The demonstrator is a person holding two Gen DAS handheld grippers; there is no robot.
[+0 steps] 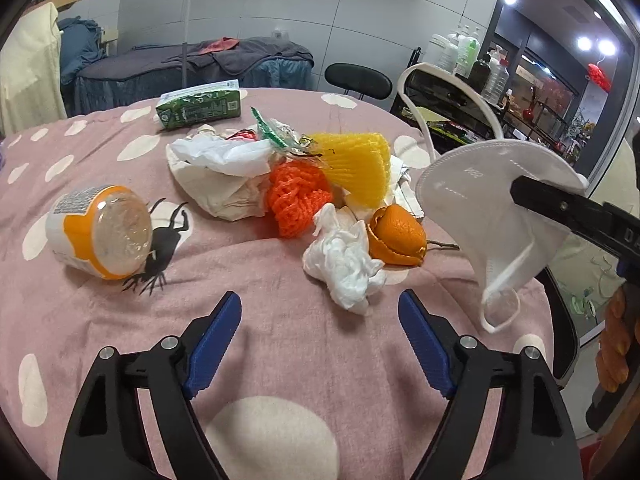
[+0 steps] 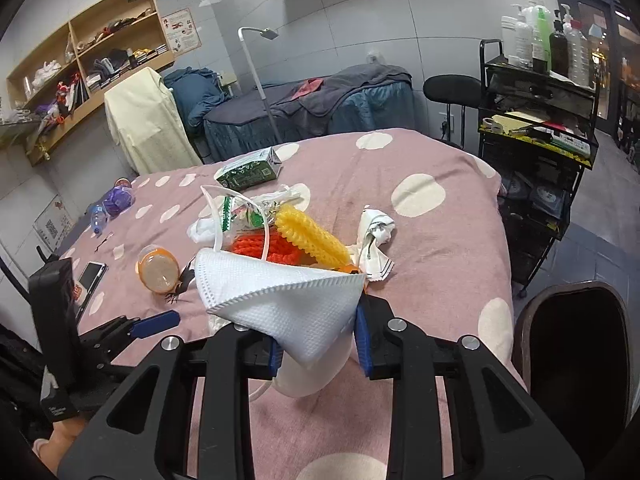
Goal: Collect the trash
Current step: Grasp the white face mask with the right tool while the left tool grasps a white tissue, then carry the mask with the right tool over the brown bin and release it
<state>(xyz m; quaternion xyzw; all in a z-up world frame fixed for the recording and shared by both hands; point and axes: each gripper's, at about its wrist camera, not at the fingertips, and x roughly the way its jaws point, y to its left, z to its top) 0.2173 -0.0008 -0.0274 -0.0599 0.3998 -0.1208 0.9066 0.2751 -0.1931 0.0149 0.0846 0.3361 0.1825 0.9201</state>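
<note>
1. Pink spotted bedspread (image 1: pixel 280 340) carries the litter, treatment room behind.
2. My right gripper (image 2: pixel 318 344) pinches the white face mask (image 2: pixel 288 304), lifted clear of the pile.
3. My left gripper (image 1: pixel 320 344) hangs spread, empty, near the crumpled tissue (image 1: pixel 340 264).
4. Advice: keep the pinch firm and carry the mask to the dark bin (image 2: pixel 576 352) at bedside.

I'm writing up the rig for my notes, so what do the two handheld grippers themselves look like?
Both match. The left gripper has black plastic fingers with triangular cut-outs, silver round bolts at the joints and ribbed blue pads on the inner faces. The right gripper has the same black frame, silver bolts and blue pads. No cables or sleeves are visible.
</note>
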